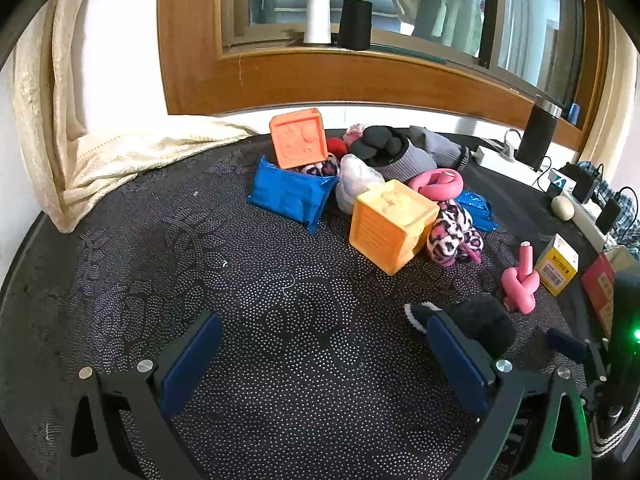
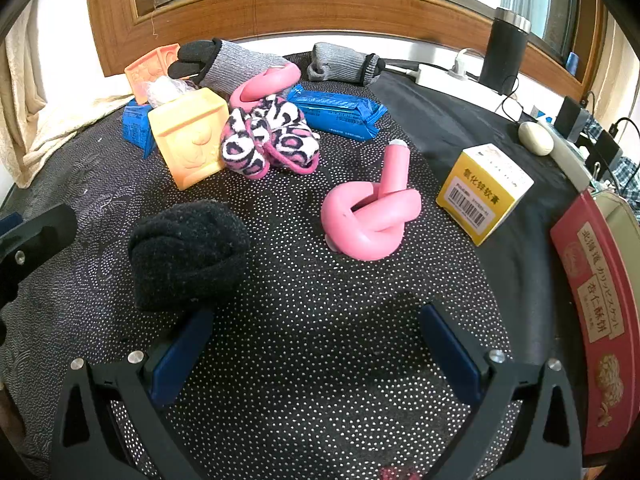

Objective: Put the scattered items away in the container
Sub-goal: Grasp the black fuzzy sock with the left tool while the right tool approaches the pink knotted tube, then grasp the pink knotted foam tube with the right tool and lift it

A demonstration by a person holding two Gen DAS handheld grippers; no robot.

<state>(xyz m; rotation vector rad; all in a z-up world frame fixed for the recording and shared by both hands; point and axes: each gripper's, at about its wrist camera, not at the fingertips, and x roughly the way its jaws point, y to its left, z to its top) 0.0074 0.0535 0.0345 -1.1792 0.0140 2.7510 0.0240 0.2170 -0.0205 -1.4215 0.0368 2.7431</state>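
In the left wrist view, a dark cloth (image 1: 280, 304) dotted with small white specks covers the table, a cream curtain (image 1: 60, 120) hangs at the left and spills onto it, and a wooden window frame (image 1: 320, 76) runs along the back with a white spool (image 1: 318, 19) and a black spool (image 1: 355, 24) on its sill. The scattered items sit in a heap toward the back: an orange block (image 1: 298, 138), a blue packet (image 1: 290, 196), a yellow block (image 1: 392, 226), a leopard-print slipper (image 1: 452, 234) and a grey glove (image 1: 408, 152). The left gripper (image 1: 324, 364) hovers with its fingers spread wide and nothing between them; a black sock (image 1: 480, 326) lies just beyond its right finger, and a knotted pink tube (image 1: 520, 284) lies farther right beside a small yellow box (image 1: 558, 266). In the right wrist view, the same dotted cloth (image 2: 320, 320) gives way to plain black fabric on the right, where a red tin (image 2: 596, 308) stands at the edge and a black flask (image 2: 506, 50) stands by the window. The right gripper (image 2: 316, 356) is also spread open and empty. The black sock (image 2: 188, 254), a soft rolled bundle, rests just ahead of its left finger, and the knotted pink tube (image 2: 372, 220) lies ahead, slightly right of centre, near the small yellow box (image 2: 484, 192). The yellow block (image 2: 188, 136) and slipper (image 2: 268, 138) sit well beyond.
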